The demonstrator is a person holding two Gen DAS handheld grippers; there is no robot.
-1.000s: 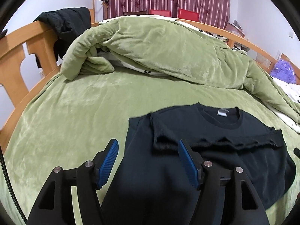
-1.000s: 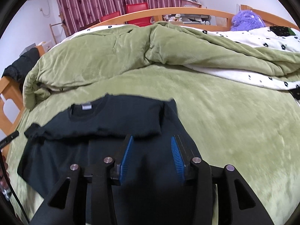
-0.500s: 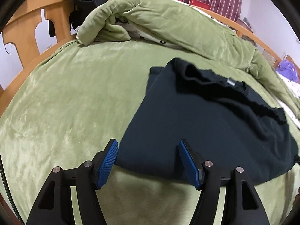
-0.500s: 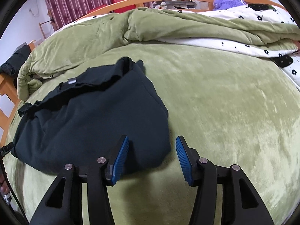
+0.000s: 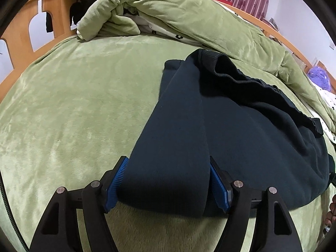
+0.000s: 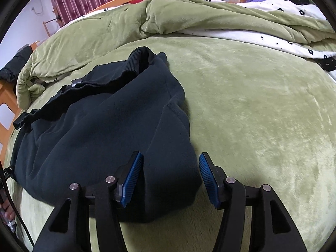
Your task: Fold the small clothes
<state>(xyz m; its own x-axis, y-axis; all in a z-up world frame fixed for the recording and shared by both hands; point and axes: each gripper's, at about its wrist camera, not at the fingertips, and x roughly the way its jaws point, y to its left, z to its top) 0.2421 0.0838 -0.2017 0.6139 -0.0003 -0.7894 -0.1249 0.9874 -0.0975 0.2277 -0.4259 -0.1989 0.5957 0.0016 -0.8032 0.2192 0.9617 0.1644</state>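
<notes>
Both grippers lower and closer to near edge of dark sweatshirt than a second ago; then they hovered above its middle, now each straddles the near fold.

Left gripper: jaws apart, thick fold of cloth between pads, not yet pinched.

Right gripper: jaws apart, near right corner of sweatshirt between them.

Garment flat on green bed, sleeves folded in, collar far side. Likely next: clamp, carry near edge toward collar.

Containers: none visible. Rumpled duvet behind.
</notes>
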